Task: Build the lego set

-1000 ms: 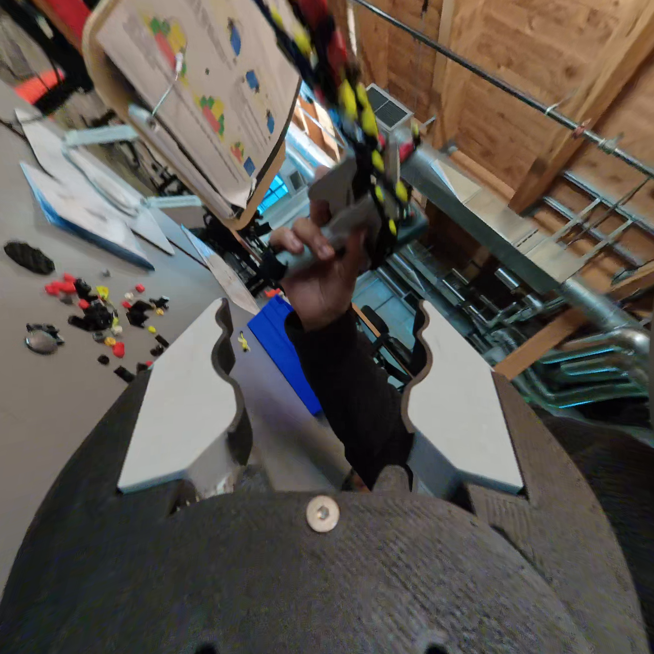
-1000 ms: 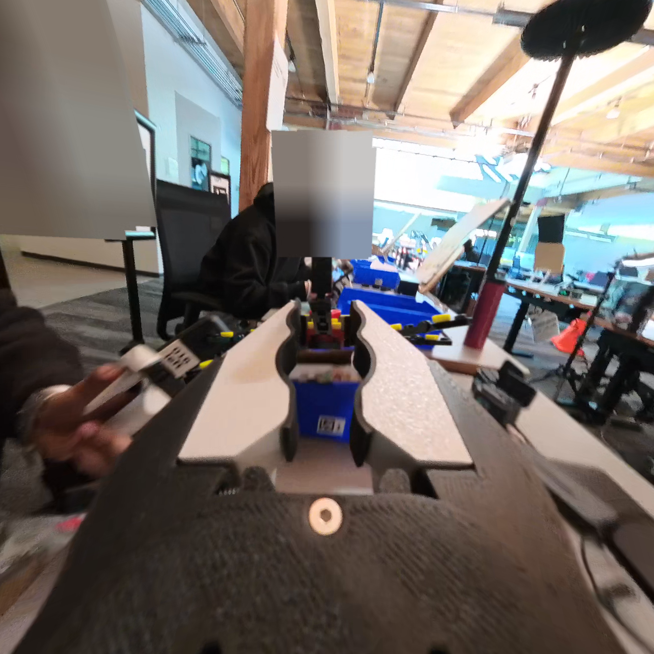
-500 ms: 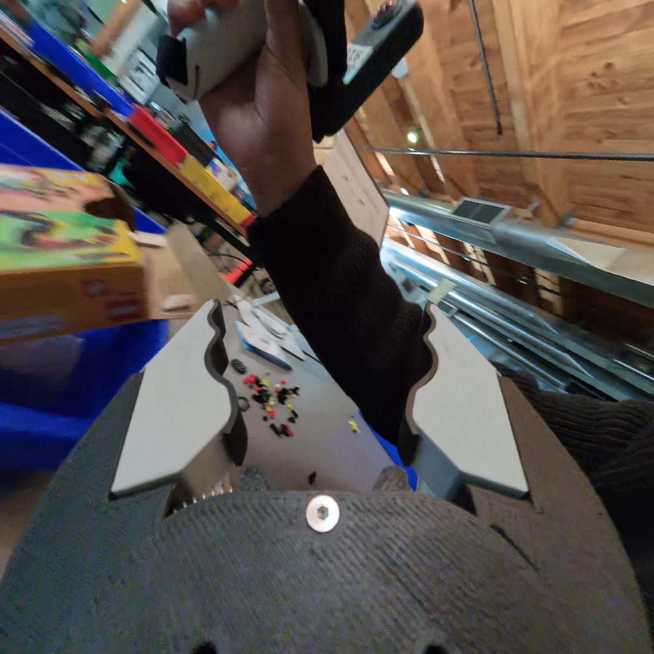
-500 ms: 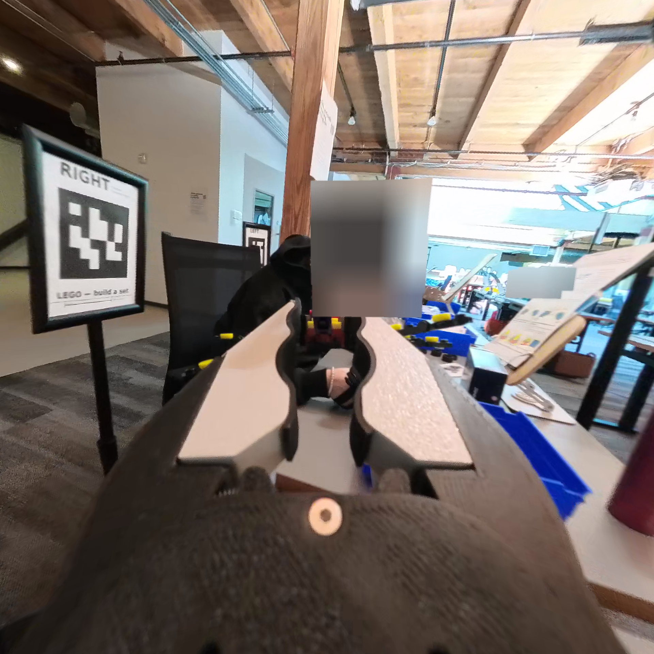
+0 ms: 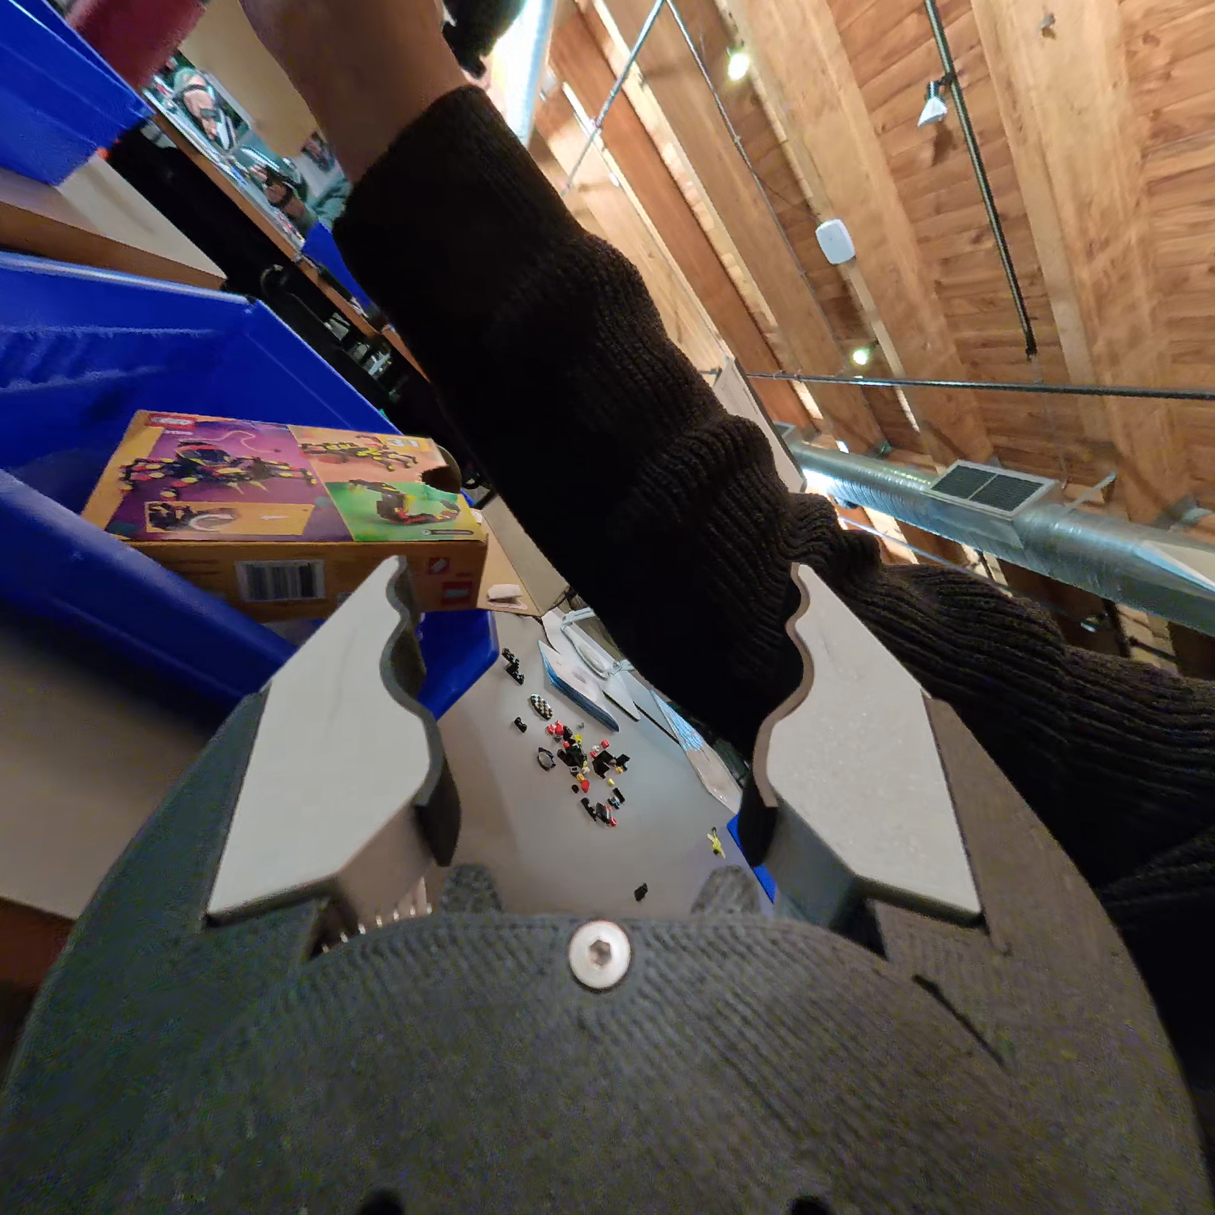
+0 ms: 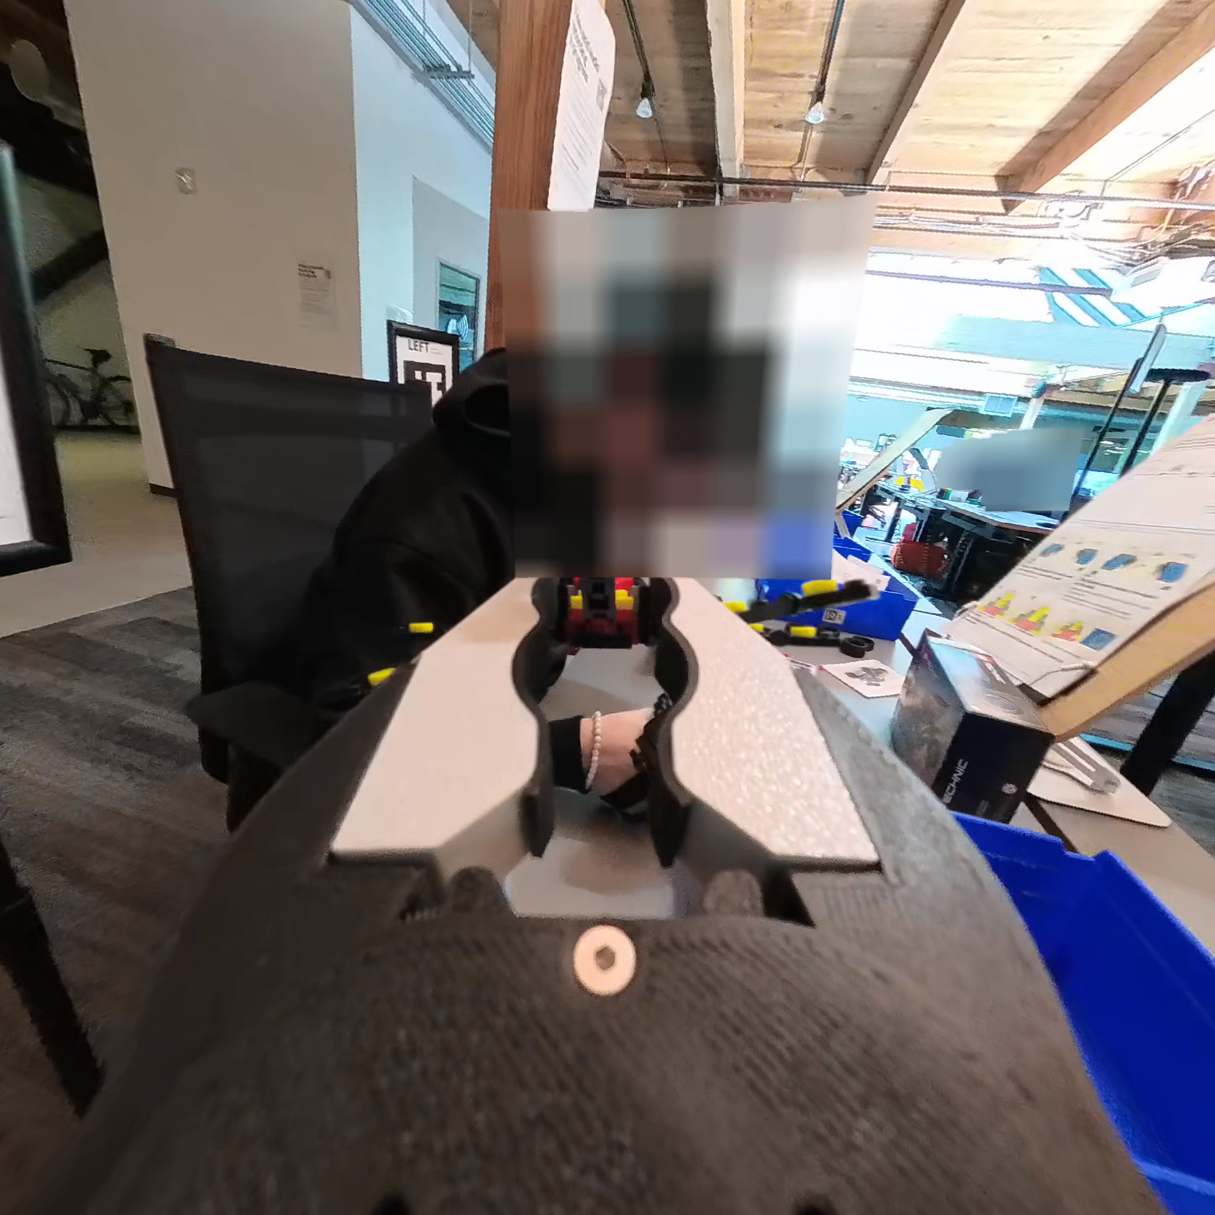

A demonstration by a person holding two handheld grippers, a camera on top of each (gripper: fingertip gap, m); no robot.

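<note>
1. Brick model [image 6: 601,611], black/red/yellow, blocky w/ thin legs sticking out both sides; top centre of right wrist view. Clamped at tips of right gripper [image 6: 601,615], both pads pressed on its sides, jaws narrow.
2. Left gripper [image 5: 595,592]: jaws spread wide, nothing gripped. Dark ribbed knit sleeve [image 5: 592,394] crosses betw. fingers, centre frame.
3. Printed card box [image 5: 283,506], 1, lying in blue plastic bin [image 5: 98,342], left of frame.
4. Loose small bricks [image 5: 585,762], cluster, red/black/yellow, on grey tabletop [image 5: 513,822], lower centre; count unclear.
5. Black box [image 6: 966,730], 1, right of frame, beside tilted instruction board [image 6: 1118,592].
</note>
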